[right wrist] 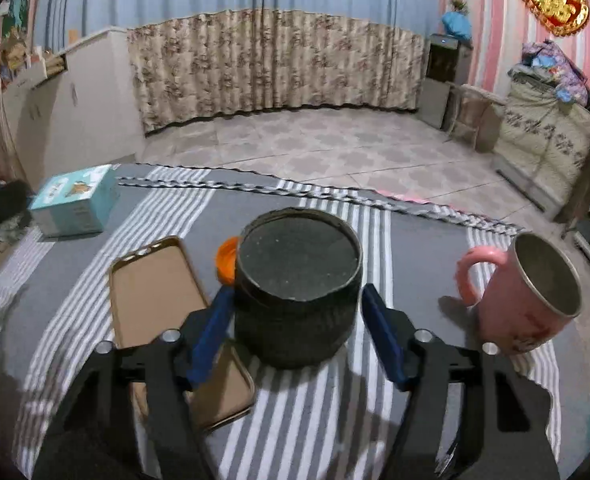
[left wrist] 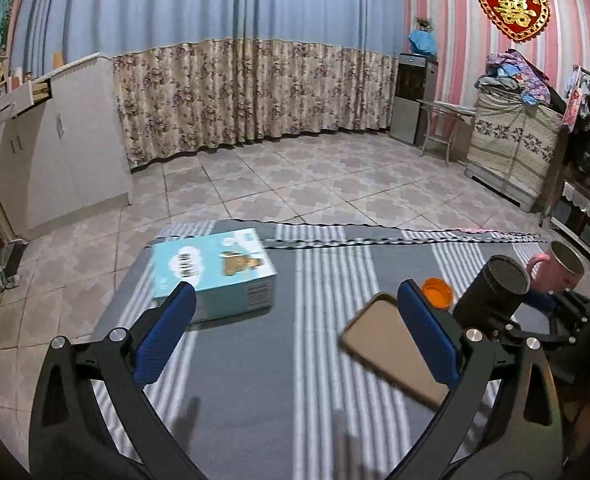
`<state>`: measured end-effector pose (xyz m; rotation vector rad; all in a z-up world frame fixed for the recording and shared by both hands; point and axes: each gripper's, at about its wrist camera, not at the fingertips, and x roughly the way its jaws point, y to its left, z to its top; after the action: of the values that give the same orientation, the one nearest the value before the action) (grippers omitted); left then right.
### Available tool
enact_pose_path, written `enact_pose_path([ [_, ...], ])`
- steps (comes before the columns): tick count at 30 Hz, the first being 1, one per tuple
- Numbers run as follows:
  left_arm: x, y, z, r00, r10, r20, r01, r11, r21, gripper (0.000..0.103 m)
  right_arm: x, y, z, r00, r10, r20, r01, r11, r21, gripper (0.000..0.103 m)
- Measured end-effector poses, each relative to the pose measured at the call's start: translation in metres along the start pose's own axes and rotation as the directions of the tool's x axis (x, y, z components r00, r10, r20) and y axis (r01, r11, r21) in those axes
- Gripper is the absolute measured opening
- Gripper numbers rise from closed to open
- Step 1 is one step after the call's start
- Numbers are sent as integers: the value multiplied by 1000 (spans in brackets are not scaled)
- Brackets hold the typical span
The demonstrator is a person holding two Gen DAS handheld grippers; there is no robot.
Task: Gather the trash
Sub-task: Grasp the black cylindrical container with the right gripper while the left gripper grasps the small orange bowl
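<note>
The right gripper has its 2 fingers around the black can on the striped bench, beside the pink mug. The left gripper hangs with fingers wide apart, nothing between them.

Over the striped cloth the left claw hangs wide apart, a light-blue box at eleven o'clock, a tan phone case against its right finger, and a dark canister at two o'clock.
</note>
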<state>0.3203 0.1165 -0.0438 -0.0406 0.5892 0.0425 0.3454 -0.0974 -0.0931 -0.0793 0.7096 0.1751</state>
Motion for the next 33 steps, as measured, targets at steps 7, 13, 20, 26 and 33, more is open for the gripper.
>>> enact_pose_path([
  [7, 21, -46, -3, 997, -64, -40, 66, 997, 38, 97, -43, -44, -4, 999, -3, 50, 0, 998, 63, 64],
  [13, 52, -91, -10, 988, -115, -104, 121, 991, 60, 96, -74, -96, -14, 999, -29, 37, 25, 994, 104, 64],
  [20, 90, -128, -18, 977, -87, -196, 110, 987, 114, 82, -100, -133, -28, 996, -68, 51, 63, 993, 103, 64],
  [26, 119, -139, -17, 955, -72, -288, 114, 985, 130, 63, -103, -161, -35, 996, -81, 45, 73, 986, 150, 64],
  [33, 122, -141, -16, 951, -68, -300, 111, 986, 128, 39, -103, -173, -40, 995, -87, 51, 76, 980, 186, 64],
])
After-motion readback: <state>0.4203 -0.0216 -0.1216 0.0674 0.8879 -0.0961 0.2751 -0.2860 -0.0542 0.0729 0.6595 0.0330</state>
